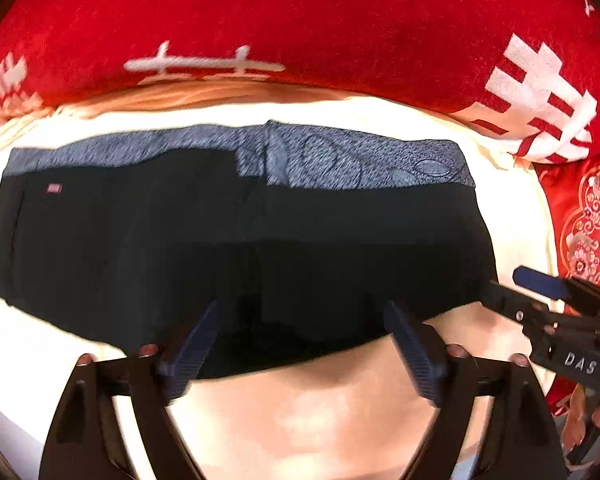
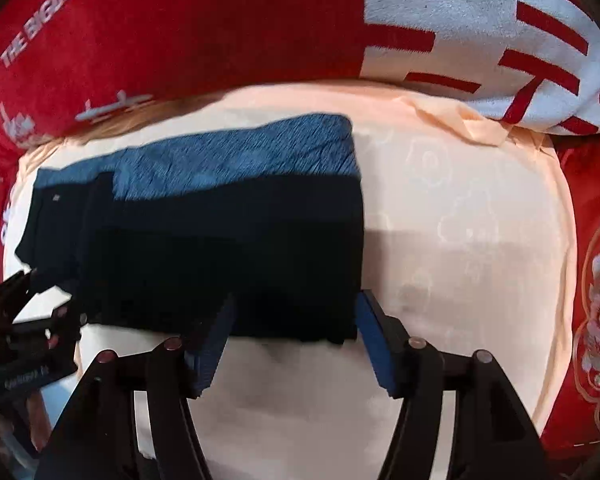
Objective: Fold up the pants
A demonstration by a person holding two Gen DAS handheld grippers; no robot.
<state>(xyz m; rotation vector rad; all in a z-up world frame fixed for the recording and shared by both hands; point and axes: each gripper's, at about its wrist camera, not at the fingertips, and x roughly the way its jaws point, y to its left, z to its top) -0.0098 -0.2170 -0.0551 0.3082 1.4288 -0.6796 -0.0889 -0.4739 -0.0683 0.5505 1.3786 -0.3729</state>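
Pants (image 1: 236, 240) are lying in a compact dark block on the cream sheet (image 1: 320, 420) of what I am taking to be a bed, with the grey-blue patterned lining of the waistband (image 1: 340, 160) turned up along the far edge, so I am judging the fold as well advanced: the legs seem already doubled over, and perhaps one last fold or some squaring of the edges is remaining. I am holding my left tool (image 1: 304, 344) spread wide over the near edge of the cloth, gripping nothing. My right tool (image 2: 296, 336) is likewise standing released, its blue pads straddling the near right corner of the garment without pinching it, as far as I can tell. In the left view the right tool's body is showing the letters "DAS". A small pink tag (image 1: 55, 188) is sitting on the pants near the left end, too small for me to read. Behind, the red blanket (image 2: 180, 32) is carrying large white Chinese characters, part of "HAPPY" in the left view, and "THE BIGDA Y" in the right view.
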